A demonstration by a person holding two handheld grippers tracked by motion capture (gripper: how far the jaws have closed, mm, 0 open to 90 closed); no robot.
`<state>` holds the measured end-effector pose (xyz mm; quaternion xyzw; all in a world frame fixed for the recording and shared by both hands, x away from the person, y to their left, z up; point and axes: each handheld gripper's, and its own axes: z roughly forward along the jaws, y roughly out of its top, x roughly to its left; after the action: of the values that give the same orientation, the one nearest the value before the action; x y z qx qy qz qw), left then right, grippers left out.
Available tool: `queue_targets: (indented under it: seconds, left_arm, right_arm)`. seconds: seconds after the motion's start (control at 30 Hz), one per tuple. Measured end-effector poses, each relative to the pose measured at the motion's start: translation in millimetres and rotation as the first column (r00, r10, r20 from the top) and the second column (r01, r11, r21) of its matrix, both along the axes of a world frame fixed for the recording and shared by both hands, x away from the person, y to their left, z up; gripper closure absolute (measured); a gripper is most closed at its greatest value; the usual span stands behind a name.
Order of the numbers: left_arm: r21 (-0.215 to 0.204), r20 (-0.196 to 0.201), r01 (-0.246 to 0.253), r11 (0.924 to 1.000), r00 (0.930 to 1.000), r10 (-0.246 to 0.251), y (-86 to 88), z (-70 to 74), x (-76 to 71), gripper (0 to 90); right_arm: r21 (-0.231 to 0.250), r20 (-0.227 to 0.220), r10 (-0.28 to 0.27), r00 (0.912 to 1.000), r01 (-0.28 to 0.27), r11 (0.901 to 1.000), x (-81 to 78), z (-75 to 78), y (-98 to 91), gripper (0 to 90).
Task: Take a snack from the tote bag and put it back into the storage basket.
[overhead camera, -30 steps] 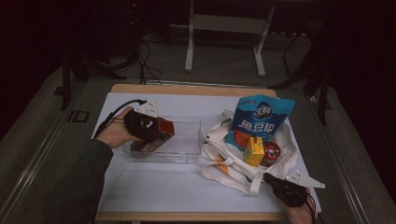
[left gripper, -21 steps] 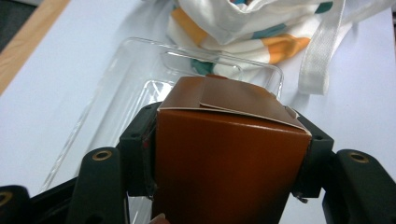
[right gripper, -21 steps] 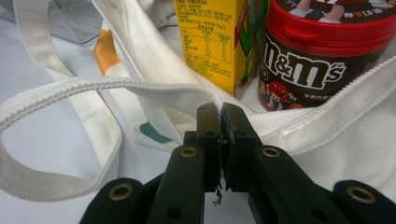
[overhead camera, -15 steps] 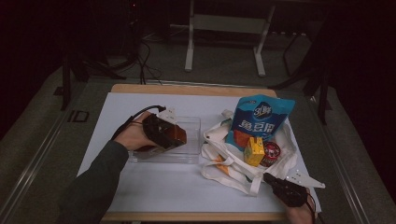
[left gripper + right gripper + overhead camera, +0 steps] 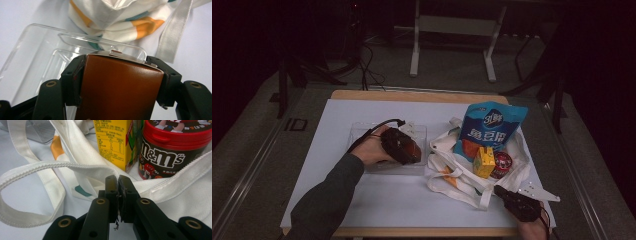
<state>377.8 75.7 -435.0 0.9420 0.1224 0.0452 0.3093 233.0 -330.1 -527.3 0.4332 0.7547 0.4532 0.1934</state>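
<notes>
My left gripper [image 5: 411,150] is shut on a brown carton [image 5: 120,90], held low over the clear plastic tray [image 5: 362,131]. Its jaws have just been opening a little, and the carton still sits between the pads [image 5: 72,82]. The tray [image 5: 32,50] lies under and ahead of it. Right of the tray is a white cloth bag [image 5: 457,185] holding a blue snack pouch [image 5: 492,125], a yellow drink carton [image 5: 484,162] and a red-lidded M&M's tub [image 5: 502,164]. My right gripper [image 5: 118,180] is shut at the bag's zipper rim [image 5: 82,167]; whether cloth is pinched I cannot tell.
The white tabletop [image 5: 402,200] has bare room in front of the tray and to the left. The bag's strap [image 5: 172,37] trails toward the tray. A metal stand [image 5: 452,30] is on the floor behind the table.
My left hand has carried the brown carton to the right and down, from the tray's left end to its right end. The right hand has kept still.
</notes>
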Motion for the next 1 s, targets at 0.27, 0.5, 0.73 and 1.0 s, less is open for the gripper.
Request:
queue_targets:
  seconds: [0.27,0.5,0.73,1.0]
  left_arm:
    - [-0.001,-0.045,-0.014,0.9999,0.9989,0.014,-12.6,-3.5,2.4,35.9]
    - [0.019,-0.057,-0.029,0.9994,0.9979,0.030,-18.8,-8.1,3.3,35.9]
    - [0.035,-0.065,-0.032,0.9989,0.9973,0.035,-22.3,-10.9,4.0,33.2]
    - [0.021,-0.063,-0.022,0.9996,0.9977,0.023,-27.3,-10.1,0.4,30.7]
  right_arm:
    - [0.000,0.000,0.000,1.0000,0.000,1.0000,0.0,0.0,0.0,86.0]
    - [0.001,0.001,0.001,1.0000,-0.001,1.0000,0.0,-0.1,-0.2,86.0]
    - [0.000,0.001,0.001,1.0000,-0.001,1.0000,-0.1,0.0,-0.1,86.0]
    - [0.000,0.001,0.002,1.0000,-0.002,1.0000,-0.1,-0.1,-0.2,85.9]
